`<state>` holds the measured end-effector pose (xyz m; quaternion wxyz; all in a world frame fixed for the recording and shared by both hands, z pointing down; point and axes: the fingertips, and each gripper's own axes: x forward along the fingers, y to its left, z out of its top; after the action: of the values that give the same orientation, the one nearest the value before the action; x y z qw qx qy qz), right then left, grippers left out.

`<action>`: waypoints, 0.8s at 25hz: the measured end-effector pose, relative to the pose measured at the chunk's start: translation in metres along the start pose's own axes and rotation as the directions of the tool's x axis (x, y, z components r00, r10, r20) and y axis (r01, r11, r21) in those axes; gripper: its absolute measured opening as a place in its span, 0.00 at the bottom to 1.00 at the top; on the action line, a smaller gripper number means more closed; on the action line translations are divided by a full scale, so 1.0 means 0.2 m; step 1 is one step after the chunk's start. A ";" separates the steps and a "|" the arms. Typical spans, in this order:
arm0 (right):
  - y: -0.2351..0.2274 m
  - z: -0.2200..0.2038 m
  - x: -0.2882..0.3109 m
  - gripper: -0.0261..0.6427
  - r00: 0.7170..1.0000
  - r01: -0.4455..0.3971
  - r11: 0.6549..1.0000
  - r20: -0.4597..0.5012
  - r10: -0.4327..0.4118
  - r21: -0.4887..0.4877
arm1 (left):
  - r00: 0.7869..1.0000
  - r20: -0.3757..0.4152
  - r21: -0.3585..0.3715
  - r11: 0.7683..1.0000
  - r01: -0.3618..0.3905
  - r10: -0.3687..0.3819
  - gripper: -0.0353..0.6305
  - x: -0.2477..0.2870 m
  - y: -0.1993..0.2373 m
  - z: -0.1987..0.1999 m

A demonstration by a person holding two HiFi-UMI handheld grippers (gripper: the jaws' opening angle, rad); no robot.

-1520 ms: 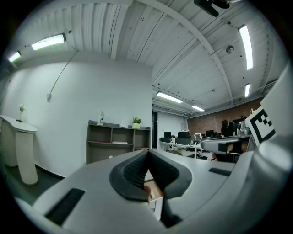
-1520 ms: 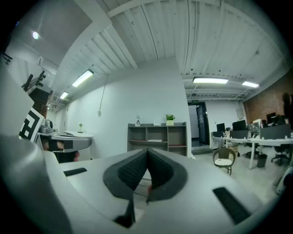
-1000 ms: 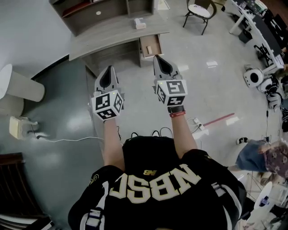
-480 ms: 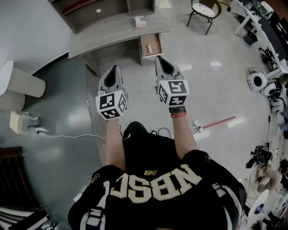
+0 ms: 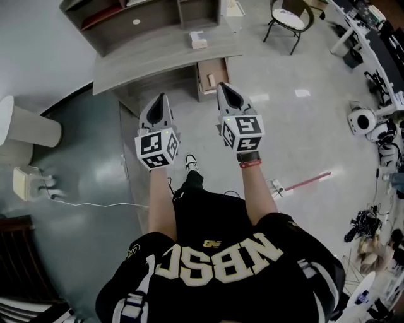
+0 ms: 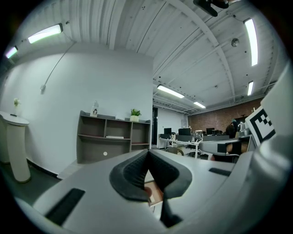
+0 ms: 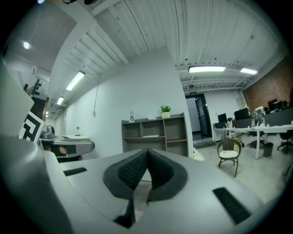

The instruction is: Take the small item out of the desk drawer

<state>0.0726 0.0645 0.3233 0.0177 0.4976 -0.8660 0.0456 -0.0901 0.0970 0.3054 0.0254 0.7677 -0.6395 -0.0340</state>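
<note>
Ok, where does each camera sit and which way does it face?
Head view: on the person's head, facing steeply down at the curved grey desk; left gripper, right gripper and forearms show.
Left gripper view: on that gripper, looking along its shut fingers at the grey shelf unit.
Right gripper view: likewise, along its own shut fingers.
Shared: both gripper views face that shelf.

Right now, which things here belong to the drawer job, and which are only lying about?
For the job: desk, open drawer, small item in it, left gripper and right gripper, both shut and empty.

Lying about: box on the desk, shelf, chair, red stick on the floor.
</note>
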 end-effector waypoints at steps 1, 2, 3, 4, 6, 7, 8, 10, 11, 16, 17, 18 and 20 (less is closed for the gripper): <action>-0.02 0.01 0.06 0.05 1.000 0.003 1.000 -0.001 -0.003 -0.001 | 1.000 0.002 0.000 1.000 0.003 -0.003 0.06 0.06 0.03 0.01; -0.04 0.02 0.11 0.05 1.000 0.007 1.000 -0.001 -0.007 -0.001 | 1.000 0.003 0.003 1.000 0.009 -0.009 0.06 0.12 0.05 0.02; -0.06 0.03 0.16 0.05 1.000 0.013 1.000 -0.002 -0.013 0.001 | 1.000 0.003 0.007 1.000 0.016 -0.016 0.06 0.18 0.07 0.03; -0.07 0.04 0.21 0.05 1.000 0.020 1.000 -0.002 -0.020 0.004 | 1.000 0.004 0.010 1.000 0.024 -0.024 0.06 0.24 0.09 0.04; -0.09 0.06 0.32 0.05 0.999 0.032 0.999 -0.003 -0.032 0.005 | 0.999 0.009 0.006 0.999 0.040 -0.040 0.06 0.35 0.14 0.06; -0.09 0.07 0.38 0.05 0.999 0.035 0.999 -0.003 -0.035 0.002 | 0.999 0.010 0.003 0.999 0.047 -0.047 0.06 0.40 0.17 0.07; -0.09 0.08 0.45 0.05 0.999 0.034 0.999 -0.006 -0.034 -0.004 | 0.999 0.008 0.001 0.999 0.052 -0.052 0.06 0.45 0.20 0.07; -0.08 0.08 0.56 0.05 0.999 0.029 0.999 -0.014 -0.029 -0.016 | 0.998 -0.002 -0.006 0.998 0.058 -0.058 0.06 0.55 0.25 0.05; -0.08 0.07 0.61 0.05 0.999 0.025 1.000 -0.020 -0.025 -0.017 | 0.998 -0.007 -0.009 0.998 0.060 -0.061 0.06 0.59 0.28 0.03; -0.06 0.03 0.85 0.05 0.999 0.014 1.000 -0.051 -0.015 -0.009 | 0.997 -0.014 -0.024 0.997 0.071 -0.072 0.06 0.77 0.42 0.00; -0.06 0.01 0.90 0.05 0.998 0.012 1.000 -0.057 -0.013 -0.008 | 0.997 -0.016 -0.026 0.997 0.074 -0.074 0.06 0.80 0.45 -0.01; -0.05 0.00 0.95 0.05 0.998 0.010 1.000 -0.062 -0.011 -0.005 | 0.997 -0.023 -0.029 0.997 0.078 -0.079 0.06 0.83 0.48 -0.02; -0.02 -0.03 1.03 0.05 0.997 0.007 1.000 -0.074 -0.006 0.009 | 0.995 -0.049 -0.038 0.995 0.089 -0.091 0.06 0.87 0.52 -0.06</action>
<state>-0.0272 -0.1145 0.3444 0.0474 0.4986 -0.8629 0.0681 -0.1586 -0.0936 0.3233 0.0536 0.7956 -0.6028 -0.0271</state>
